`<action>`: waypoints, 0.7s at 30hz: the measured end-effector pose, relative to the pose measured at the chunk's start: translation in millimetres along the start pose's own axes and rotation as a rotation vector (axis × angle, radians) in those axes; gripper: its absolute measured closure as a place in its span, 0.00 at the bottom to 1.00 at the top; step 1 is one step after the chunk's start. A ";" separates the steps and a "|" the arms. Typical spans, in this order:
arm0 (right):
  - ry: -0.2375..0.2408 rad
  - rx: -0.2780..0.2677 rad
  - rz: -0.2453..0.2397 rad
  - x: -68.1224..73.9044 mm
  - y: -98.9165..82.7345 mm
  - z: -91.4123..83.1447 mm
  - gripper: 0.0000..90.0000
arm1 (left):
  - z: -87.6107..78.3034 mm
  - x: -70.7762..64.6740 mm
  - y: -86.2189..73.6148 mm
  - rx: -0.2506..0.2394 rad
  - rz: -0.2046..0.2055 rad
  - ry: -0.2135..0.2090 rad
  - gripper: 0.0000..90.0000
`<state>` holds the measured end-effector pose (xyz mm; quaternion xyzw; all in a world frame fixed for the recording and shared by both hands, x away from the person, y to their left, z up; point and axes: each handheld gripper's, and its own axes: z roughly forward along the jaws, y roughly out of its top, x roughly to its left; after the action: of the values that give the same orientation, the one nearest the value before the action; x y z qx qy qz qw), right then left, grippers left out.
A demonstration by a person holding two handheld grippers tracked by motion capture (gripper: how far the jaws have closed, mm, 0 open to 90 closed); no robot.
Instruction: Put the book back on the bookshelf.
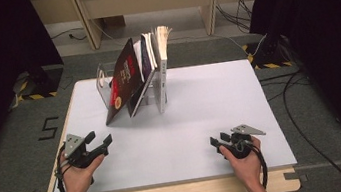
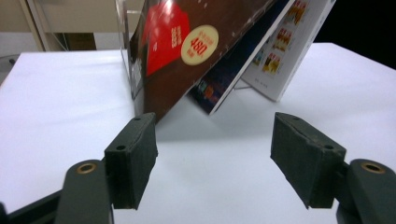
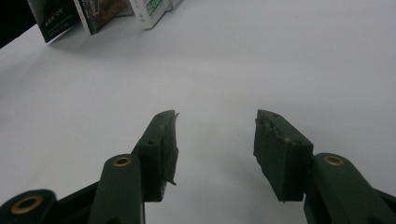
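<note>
Several books lean to the left in a clear acrylic stand (image 1: 101, 83) at the back of the white table (image 1: 209, 100). The front one is a dark brown book (image 1: 123, 80) with a red label and a round cream sticker (image 2: 200, 44). Behind it are a dark blue book (image 1: 145, 59) and white books (image 1: 161, 52). My left gripper (image 1: 99, 139) rests near the front left, open and empty, its jaws pointing at the brown book (image 2: 187, 70). At the front right, my right gripper (image 1: 218, 138) is also open over bare table. The left gripper (image 2: 215, 140) and right gripper (image 3: 215, 126) hold nothing.
Book bottoms (image 3: 60, 18) show far off in the right gripper view. Black curtains hang on both sides. Cables (image 1: 301, 108) trail over the floor to the right, and a "5" mark (image 1: 48, 128) is on the floor at left. Wooden legs stand behind the table.
</note>
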<state>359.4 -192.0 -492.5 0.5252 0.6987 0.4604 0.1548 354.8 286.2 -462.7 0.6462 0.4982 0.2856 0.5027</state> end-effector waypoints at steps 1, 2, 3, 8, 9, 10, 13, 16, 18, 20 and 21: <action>0.000 0.001 0.000 0.1 0.0 -0.2 0.55 | -0.5 0.4 -2.0 0.002 -0.001 0.000 0.35; -0.001 0.002 0.000 0.1 0.0 -0.3 0.55 | -1.0 1.0 -4.7 0.003 -0.004 0.001 0.34; -0.001 0.001 0.000 0.1 0.0 -0.3 0.55 | -1.6 1.7 -7.3 0.006 -0.006 0.003 0.34; -0.001 0.002 -0.001 0.3 0.0 -0.4 0.55 | -4.0 5.0 -17.3 0.012 0.000 0.009 0.34; -0.002 0.001 -0.005 0.1 0.1 -0.4 0.55 | -4.5 5.5 -19.3 0.011 0.004 0.010 0.34; -0.001 0.002 -0.001 0.4 0.0 -0.4 0.55 | -4.8 5.8 -20.6 0.012 0.004 0.009 0.34; -0.001 -0.002 -0.002 -0.3 0.3 -0.9 0.55 | -6.4 7.8 -25.7 0.007 0.000 0.013 0.34; 0.000 -0.003 0.003 -0.5 0.3 -1.2 0.55 | -8.0 8.8 -28.6 -0.003 -0.007 0.016 0.34; 0.001 -0.003 -0.002 -0.4 0.5 -0.9 0.55 | -8.6 8.9 -31.2 -0.003 -0.009 0.014 0.34; 0.003 -0.003 0.000 0.2 0.7 -0.8 0.55 | -9.0 8.9 -32.5 -0.004 -0.014 0.016 0.33; 0.002 -0.003 -0.001 0.3 0.8 -0.8 0.55 | -9.2 9.2 -32.8 -0.005 -0.011 0.020 0.33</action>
<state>359.2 -192.0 -491.4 0.5241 0.6986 0.4617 0.1550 338.2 298.1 -491.4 0.6392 0.5063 0.2905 0.5006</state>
